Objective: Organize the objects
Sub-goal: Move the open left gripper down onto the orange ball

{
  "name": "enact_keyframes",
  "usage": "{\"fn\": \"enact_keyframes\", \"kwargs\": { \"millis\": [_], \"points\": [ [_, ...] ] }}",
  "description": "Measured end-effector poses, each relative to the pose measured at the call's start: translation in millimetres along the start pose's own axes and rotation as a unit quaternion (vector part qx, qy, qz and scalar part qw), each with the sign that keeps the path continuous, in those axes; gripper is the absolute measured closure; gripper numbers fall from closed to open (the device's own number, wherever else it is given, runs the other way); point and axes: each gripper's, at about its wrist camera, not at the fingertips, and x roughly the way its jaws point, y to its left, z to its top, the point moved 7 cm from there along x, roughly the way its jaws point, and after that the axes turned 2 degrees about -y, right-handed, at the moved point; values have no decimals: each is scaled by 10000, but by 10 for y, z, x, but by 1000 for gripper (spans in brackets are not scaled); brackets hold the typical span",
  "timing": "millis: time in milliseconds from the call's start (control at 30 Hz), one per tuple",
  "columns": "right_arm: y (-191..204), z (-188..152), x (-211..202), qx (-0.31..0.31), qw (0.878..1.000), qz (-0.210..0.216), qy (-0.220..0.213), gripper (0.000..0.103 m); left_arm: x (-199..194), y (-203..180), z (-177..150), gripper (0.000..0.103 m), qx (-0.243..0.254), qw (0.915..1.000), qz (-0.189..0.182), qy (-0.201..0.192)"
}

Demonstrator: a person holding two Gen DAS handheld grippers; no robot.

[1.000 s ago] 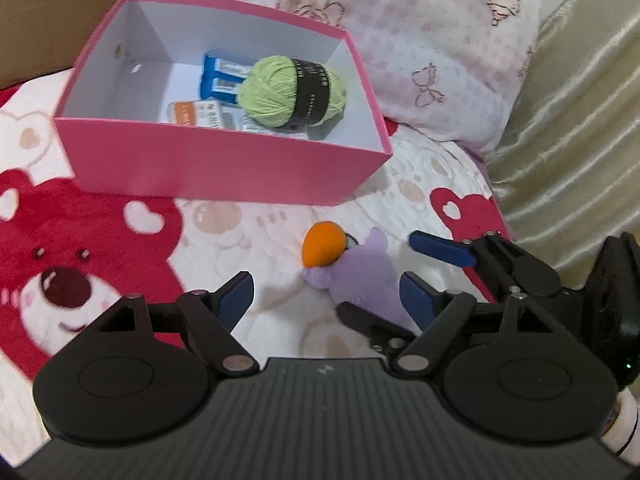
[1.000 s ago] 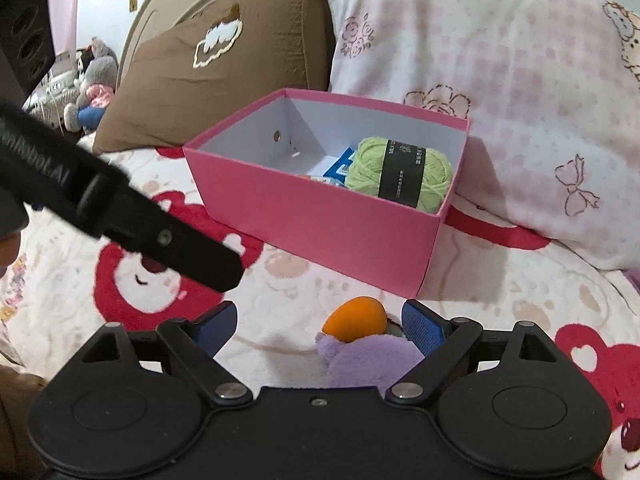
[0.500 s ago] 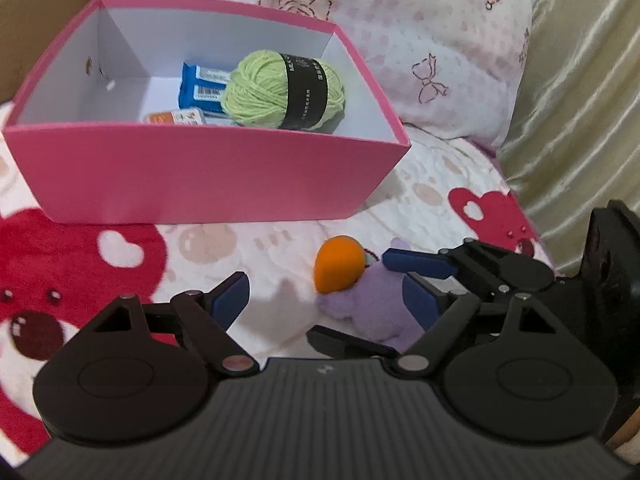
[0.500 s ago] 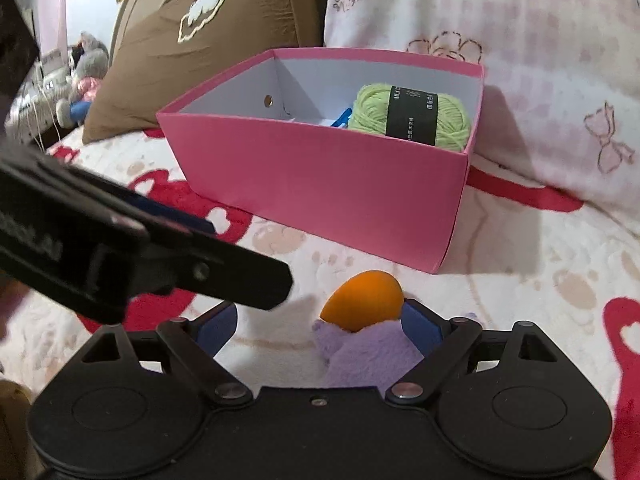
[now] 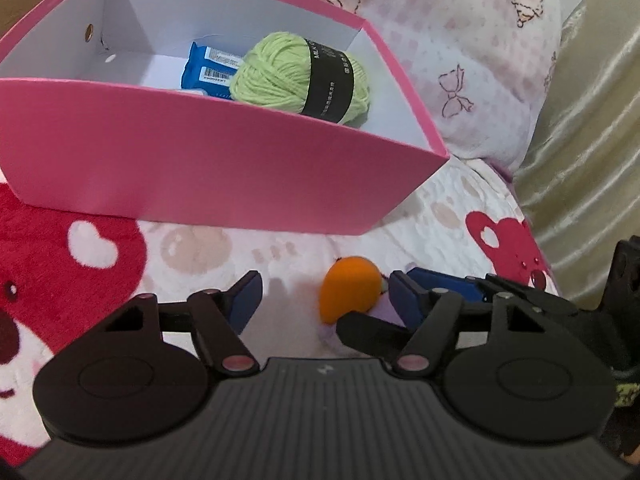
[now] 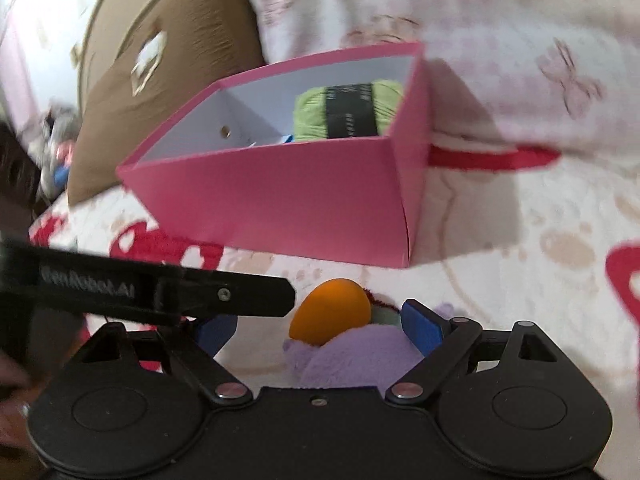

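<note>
Beside pink box [image 5: 224,168], plush toy [image 6: 344,356], left tool [image 6: 240,294] crossing

Left tool [image 5: 322,300], right tool [image 6: 320,326]: black linkages, blue pads, silver pivot screws.

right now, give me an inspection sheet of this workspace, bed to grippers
surface: bedspread with red bear print.
job's things: pink box on the bedspread, holding green yarn ball and blue packets; purple plush toy with orange beak lies in front of the box.
clutter: nothing seen.
grippers: left gripper closing, beak between the jaws, no contact seen; right gripper open astride the toy.
cables: nothing seen.
surroundings: pink pillow, brown cushion, beige curtain.
</note>
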Motion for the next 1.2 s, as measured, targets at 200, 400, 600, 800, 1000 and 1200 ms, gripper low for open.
{"fn": "enact_keyframes", "kwargs": {
  "millis": [200, 400, 600, 800, 1000, 1200],
  "points": [
    [78, -28, 46, -423, 9991, -98, 28, 22, 91, -29, 14, 45, 145, 9998, 44, 105],
    [94, -66, 129, -1000, 9932, -542, 246, 45, 287, -54, -26, 56, 86, 9990, -93, 438],
    [106, -94, 139, -1336, 9890, -566, 287, 50, 374, -198, -85, 67, 420, 9980, -95, 459],
    [148, -160, 211, -1720, 9826, -644, 284, 50, 438, -172, -96, 67, 413, 9980, -32, 478],
    [177, -167, 194, -1770, 9819, -651, 192, 50, 404, -173, -82, 67, 288, 9985, -126, 443],
    [256, -150, 146, -1949, 9784, -683, 101, 50, 337, -210, -84, 67, 359, 9982, -153, 446]
  ]
}}
